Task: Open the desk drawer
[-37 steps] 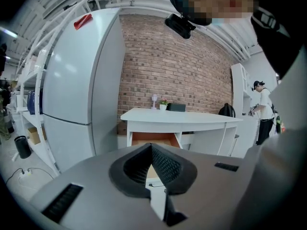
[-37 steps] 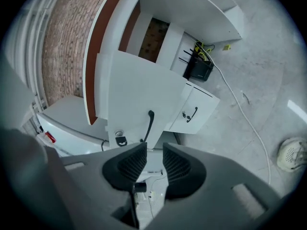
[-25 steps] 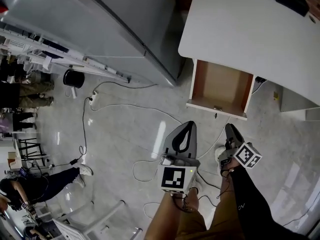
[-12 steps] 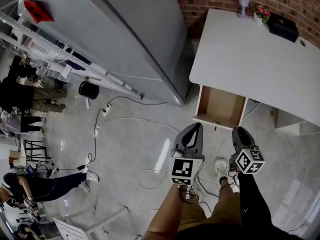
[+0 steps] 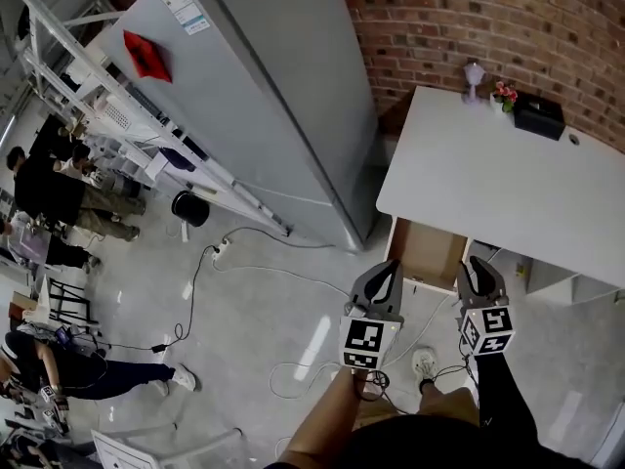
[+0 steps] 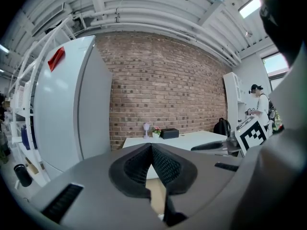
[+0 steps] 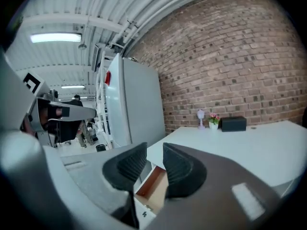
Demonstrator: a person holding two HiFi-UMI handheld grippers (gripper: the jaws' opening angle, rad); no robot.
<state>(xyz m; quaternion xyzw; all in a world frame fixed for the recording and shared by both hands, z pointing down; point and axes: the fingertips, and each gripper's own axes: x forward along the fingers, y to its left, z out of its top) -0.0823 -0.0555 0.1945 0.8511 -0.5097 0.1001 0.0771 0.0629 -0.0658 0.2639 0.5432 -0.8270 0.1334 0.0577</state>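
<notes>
Red brick wall (image 5: 459,18) closes the room at twelve o'clock, with a tall grey metal refrigerator (image 5: 264,96) at ten o'clock above the pale glossy floor (image 5: 254,291). At five o'clock the left gripper (image 5: 383,267) hangs with its pads pressed together at the tips, holding nothing. At its two o'clock the brown wooden desk drawer (image 5: 430,252) stands pulled out (brown board inside, white front) from under the white rectangular desk (image 5: 508,184). At the drawer's four o'clock the right gripper (image 5: 479,265) has its pads a narrow gap apart, gripping nothing.
</notes>
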